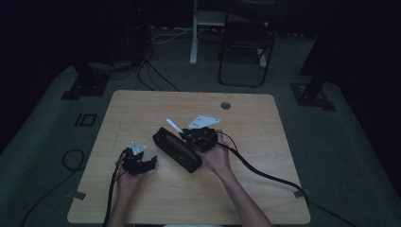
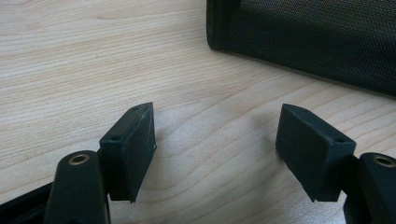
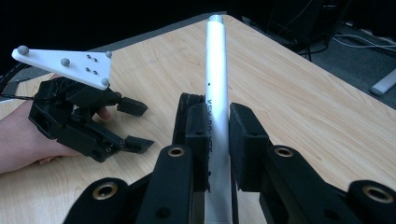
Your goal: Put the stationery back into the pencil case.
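Two grippers: your right gripper clamps a silver pen at twelve o'clock above the black pencil case; your left gripper gapes empty

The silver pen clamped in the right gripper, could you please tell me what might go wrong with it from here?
1. The slim silver pen is clamped low on its barrel by the right gripper, so most of it sticks out and it might pivot or slip.
2. The black mesh pencil case lies unheld; the left gripper stands open beside it, so the case may slide on the light wooden table if pushed.
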Tool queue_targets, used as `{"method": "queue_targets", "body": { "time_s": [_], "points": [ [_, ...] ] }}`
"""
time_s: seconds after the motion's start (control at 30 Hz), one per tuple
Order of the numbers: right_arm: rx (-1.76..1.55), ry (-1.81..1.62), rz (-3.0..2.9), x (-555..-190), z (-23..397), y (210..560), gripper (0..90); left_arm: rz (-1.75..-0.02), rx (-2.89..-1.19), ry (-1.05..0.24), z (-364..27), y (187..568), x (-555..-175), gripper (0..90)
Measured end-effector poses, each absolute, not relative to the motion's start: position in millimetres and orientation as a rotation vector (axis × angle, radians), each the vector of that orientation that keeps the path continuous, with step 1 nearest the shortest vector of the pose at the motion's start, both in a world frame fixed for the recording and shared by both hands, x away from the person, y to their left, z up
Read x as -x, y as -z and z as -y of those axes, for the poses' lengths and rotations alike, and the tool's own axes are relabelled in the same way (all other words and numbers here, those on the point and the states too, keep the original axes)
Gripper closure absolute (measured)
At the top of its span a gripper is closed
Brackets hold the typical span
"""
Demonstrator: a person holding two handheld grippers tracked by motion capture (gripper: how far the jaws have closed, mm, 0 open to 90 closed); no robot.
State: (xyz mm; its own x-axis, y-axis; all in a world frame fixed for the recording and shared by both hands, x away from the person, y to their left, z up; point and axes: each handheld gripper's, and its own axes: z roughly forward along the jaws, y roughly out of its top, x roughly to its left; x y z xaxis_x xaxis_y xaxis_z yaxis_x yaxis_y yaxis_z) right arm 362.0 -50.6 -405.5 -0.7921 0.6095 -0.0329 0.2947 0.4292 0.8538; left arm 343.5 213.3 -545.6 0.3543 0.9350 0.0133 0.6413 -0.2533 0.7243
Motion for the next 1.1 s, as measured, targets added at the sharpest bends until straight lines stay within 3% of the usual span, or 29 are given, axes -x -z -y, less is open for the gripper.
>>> {"method": "queue_targets", "body": {
  "time_s": [1.1],
  "points": [
    [-0.808,-1.307,-2.375,-370.6,33.4,422.7,78.5,-1.36,-1.994,-0.6,-213.1,545.6,-343.8,29.3]
  ]
}}
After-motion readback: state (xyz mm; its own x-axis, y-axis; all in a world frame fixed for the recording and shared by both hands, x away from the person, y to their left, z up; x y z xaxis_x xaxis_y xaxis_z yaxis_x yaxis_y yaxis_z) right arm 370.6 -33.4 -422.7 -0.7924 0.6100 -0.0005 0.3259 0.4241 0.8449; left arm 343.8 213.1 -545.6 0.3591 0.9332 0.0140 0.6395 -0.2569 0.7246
